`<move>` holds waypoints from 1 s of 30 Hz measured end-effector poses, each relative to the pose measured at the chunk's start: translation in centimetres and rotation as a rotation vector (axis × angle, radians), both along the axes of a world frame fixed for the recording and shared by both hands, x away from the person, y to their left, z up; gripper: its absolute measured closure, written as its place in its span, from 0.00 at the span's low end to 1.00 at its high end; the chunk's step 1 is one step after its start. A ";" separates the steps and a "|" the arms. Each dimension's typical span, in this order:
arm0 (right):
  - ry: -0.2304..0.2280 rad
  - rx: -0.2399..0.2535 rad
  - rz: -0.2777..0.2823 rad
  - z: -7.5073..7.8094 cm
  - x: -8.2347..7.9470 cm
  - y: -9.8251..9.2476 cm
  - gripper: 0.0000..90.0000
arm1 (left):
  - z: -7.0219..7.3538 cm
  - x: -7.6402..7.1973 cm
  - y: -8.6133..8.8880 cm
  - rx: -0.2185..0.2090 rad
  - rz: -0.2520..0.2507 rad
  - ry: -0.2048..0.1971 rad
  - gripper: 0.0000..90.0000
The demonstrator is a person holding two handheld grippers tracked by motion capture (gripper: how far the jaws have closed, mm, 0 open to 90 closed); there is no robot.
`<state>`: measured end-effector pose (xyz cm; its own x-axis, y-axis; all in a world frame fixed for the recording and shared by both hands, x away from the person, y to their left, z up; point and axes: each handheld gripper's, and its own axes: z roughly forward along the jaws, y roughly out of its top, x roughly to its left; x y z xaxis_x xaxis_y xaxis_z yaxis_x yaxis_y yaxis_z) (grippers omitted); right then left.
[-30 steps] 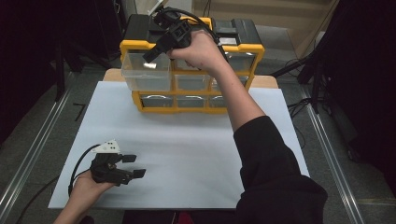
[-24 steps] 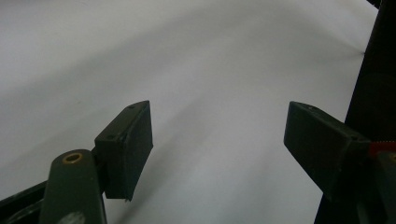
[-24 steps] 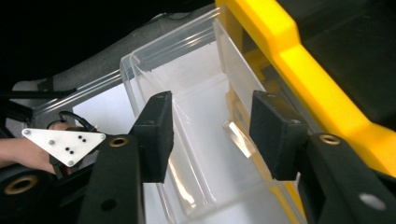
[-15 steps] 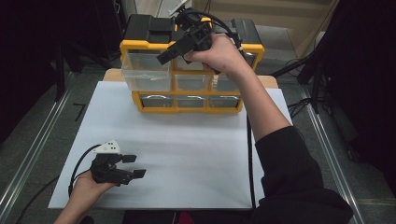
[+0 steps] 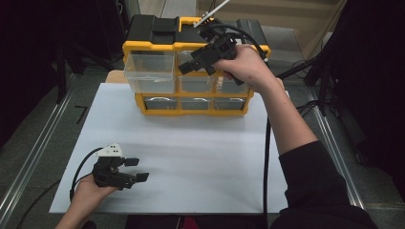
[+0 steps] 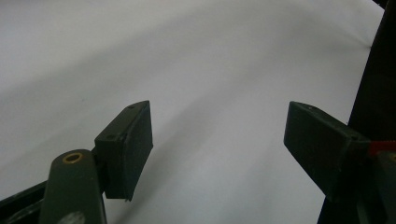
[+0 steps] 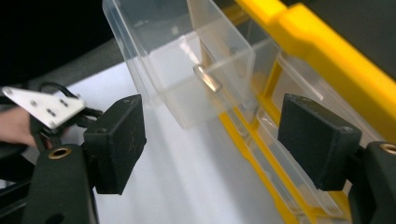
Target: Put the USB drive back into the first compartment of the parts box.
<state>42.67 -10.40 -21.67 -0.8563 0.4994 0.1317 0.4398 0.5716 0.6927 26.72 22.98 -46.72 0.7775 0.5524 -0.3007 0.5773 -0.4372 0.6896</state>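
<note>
The clear plastic drawer [image 5: 149,72] juts from the yellow-framed plastic organiser [image 5: 191,102] at the counter's 12 o'clock. The right tongs [image 5: 196,65] hover released beside it; the left tongs [image 5: 136,169] rest released at 7 o'clock. Square the pads on the drawer's front before moving it.

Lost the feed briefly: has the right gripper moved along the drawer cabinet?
Yes. The right gripper has shifted rightward along the yellow cabinet, from the pulled-out clear drawer toward the middle.
</note>
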 end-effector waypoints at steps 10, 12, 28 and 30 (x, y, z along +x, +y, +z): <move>0.012 0.006 -0.030 -1.9 -1.3 -1.4 0.24 | -0.1 0.1 -0.2 0.001 -0.005 0.002 0.27; 0.017 0.008 -0.032 -2.4 -1.5 -1.5 0.24 | -0.1 0.1 -0.2 0.001 -0.004 0.001 0.27; 0.055 -0.002 -0.020 -6.7 -3.3 -1.4 0.24 | -0.1 0.1 -0.2 -0.002 -0.004 0.001 0.27; 0.058 0.001 -0.025 -7.4 -3.6 -1.4 0.24 | -0.1 0.1 -0.2 -0.005 -0.003 -0.001 0.27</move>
<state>39.06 -11.85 -29.04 -0.8344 0.5206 0.1807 0.4932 0.5592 0.6663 26.79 22.80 -46.79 0.7797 0.5484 -0.3023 0.5749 -0.4356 0.6926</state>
